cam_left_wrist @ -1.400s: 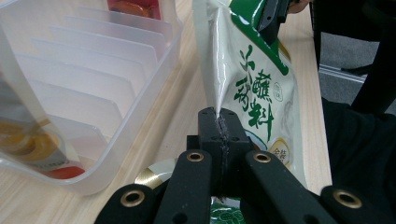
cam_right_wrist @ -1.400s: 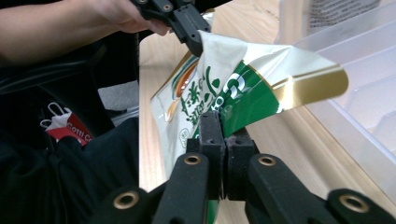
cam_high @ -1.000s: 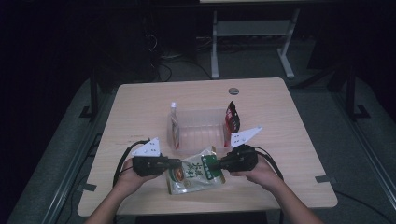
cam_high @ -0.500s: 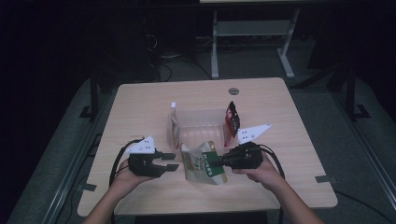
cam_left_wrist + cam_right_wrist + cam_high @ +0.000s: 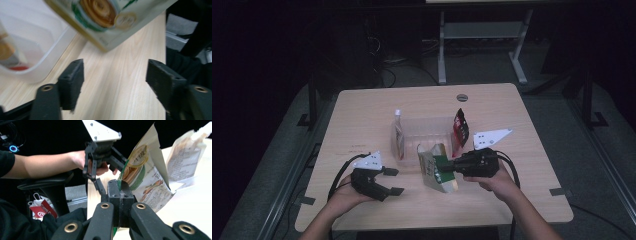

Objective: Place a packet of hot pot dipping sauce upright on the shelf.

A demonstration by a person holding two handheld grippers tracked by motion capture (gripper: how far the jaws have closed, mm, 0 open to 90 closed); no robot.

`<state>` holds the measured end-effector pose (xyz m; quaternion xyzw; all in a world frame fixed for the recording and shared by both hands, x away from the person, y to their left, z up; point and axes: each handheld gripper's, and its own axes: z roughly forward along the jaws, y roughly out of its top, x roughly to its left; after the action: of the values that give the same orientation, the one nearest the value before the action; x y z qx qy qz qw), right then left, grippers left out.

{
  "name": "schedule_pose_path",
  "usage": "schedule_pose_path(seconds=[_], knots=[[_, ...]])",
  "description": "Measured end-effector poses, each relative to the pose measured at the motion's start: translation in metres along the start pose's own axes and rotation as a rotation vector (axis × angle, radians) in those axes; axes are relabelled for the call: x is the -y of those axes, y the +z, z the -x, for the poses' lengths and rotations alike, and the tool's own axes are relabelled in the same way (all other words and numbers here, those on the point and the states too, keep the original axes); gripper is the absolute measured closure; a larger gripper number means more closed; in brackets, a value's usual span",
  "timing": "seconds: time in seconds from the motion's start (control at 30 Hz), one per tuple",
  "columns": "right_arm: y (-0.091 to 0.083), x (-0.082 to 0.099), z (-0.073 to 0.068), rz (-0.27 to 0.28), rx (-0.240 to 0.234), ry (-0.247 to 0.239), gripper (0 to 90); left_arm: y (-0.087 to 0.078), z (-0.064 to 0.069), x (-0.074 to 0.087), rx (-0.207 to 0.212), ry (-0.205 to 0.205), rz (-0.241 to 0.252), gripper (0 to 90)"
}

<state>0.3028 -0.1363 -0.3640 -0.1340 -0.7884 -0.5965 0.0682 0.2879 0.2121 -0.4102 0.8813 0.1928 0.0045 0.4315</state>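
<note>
While the green and white snack pouch [image 5: 435,170] hangs tilted just above the wooden table [image 5: 362,115], the right gripper [image 5: 446,167] has its jaws clamped on one edge of it, right in front of the clear plastic bin [image 5: 422,131]. The step in hand looks like lifting the pouch to carry it into that bin. The next move probably calls for raising it above the near wall and lowering it between the packets already there, without knocking them.

The pouch is flat and crinkled, with a gold border, green lettering and a picture of food on its face; its bottom corner sags toward the table.

The left gripper [image 5: 393,181] rests near the table's front edge, apart from the pouch. Its jaws have just been opening and stand wide with nothing between them.

Inside the bin, a pale packet [image 5: 398,135] leans on the left wall and a red and black packet [image 5: 460,127] stands at the right wall.
</note>
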Motion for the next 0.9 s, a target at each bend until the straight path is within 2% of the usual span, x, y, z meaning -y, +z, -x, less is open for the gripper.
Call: schedule_pose_path(seconds=[0.03,0.13,0.2,0.33,0.57,0.73,0.9], knots=[[0.000,-0.001,0.000,0.004,0.001,-0.004,90.0,0.000,0.000,0.002,-0.009,-0.015,-0.003,24.8],[-0.002,-0.011,-0.001,0.031,0.006,-0.024,90.0,-0.002,0.000,0.006,-0.037,-0.018,-0.025,17.3],[-0.002,-0.013,-0.001,0.035,0.003,-0.013,90.0,-0.004,0.000,0.010,-0.046,-0.026,-0.035,16.8],[-0.002,-0.021,0.000,0.056,0.011,-0.028,90.0,-0.006,0.002,0.018,-0.065,-0.025,-0.047,13.9],[-0.001,-0.036,0.006,0.086,0.027,-0.058,90.0,-0.007,0.003,0.023,-0.068,-0.039,-0.042,13.4],[0.003,-0.046,0.013,0.103,0.042,-0.065,90.0,-0.008,0.000,0.024,-0.073,-0.034,-0.045,13.4],[0.008,-0.057,0.022,0.119,0.056,-0.068,90.0,-0.005,-0.001,0.026,-0.062,-0.024,-0.055,13.4]])
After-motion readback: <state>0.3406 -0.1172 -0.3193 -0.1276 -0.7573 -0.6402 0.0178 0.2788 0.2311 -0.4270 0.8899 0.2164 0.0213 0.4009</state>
